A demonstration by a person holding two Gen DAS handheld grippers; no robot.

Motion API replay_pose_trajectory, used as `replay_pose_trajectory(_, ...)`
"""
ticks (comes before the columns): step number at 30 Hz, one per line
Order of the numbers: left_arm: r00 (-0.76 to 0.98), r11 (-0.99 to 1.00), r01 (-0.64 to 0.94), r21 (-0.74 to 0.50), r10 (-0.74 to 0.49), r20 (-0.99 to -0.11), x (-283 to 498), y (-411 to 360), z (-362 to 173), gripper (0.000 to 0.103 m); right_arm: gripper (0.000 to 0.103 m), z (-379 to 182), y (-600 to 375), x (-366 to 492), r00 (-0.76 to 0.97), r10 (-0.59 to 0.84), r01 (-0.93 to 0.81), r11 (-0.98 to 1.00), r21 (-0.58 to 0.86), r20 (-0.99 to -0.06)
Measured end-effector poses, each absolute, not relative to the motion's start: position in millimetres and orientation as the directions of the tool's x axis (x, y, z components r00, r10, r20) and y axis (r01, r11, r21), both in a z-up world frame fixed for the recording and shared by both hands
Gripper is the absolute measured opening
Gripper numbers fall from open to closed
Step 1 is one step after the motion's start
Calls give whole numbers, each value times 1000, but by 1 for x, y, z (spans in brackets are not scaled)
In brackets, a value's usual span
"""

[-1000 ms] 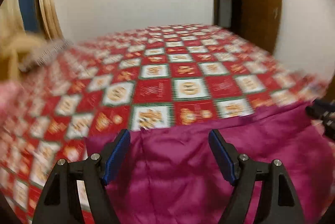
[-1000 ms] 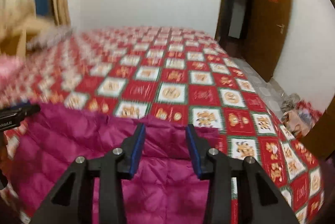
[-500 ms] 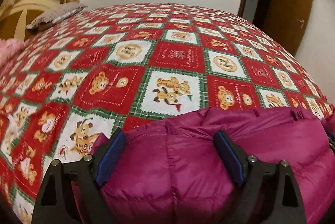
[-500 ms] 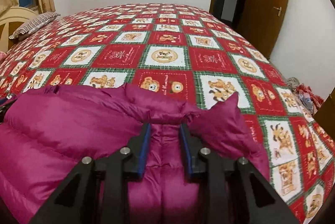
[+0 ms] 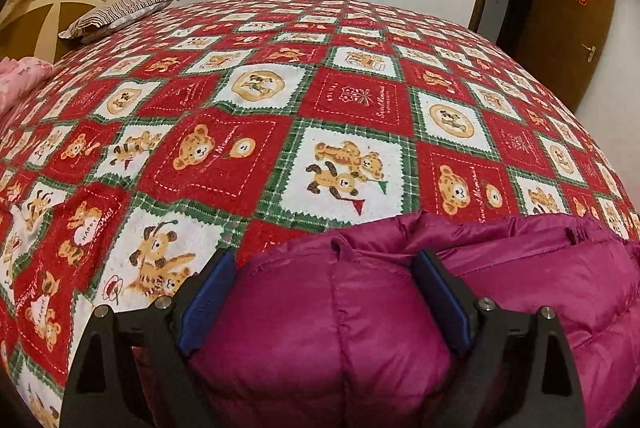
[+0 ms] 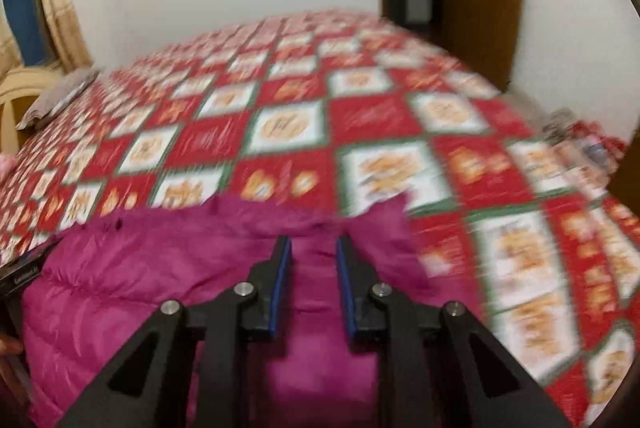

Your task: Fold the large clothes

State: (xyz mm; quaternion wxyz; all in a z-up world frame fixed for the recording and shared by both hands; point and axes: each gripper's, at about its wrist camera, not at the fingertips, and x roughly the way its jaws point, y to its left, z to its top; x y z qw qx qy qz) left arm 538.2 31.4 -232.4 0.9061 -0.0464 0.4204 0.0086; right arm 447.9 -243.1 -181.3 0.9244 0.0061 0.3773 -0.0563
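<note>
Bed (image 5: 352, 100): L jaws just opened astride jacket (image 5: 340, 348); blurred R jaws closing on it.

In the blurred view, the right gripper (image 6: 313, 248) has been closing, fingers (image 6: 280, 280) seemingly pinching the magenta jacket (image 6: 160, 268).

One magenta down jacket (image 5: 360, 328) is lying on one bed (image 5: 280, 132). One striped pillow (image 5: 116, 12) is resting near one cream headboard (image 5: 52, 4). Two grippers are showing: one left gripper (image 5: 324, 268), one right gripper (image 6: 314, 248). One brown door (image 5: 568, 20) is standing open.
</note>
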Motion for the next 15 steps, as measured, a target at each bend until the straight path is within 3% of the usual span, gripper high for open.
replay_pose_trajectory(3,647,996,-53,-73,-21,-762,538,31,-232,92,23,-208,-265,454,655,-90,125,992,-10,-750)
replay_pose_trajectory(6,647,996,-54,-69,-18,-762,538,30,-232,92,24,-214,-273,456,672,-51,134,990,53,-739)
replay_pose_trajectory(15,635,996,-48,-72,-25,-772,538,31,-232,92,29,-214,-265,458,669,-117,147,989,-24,-734)
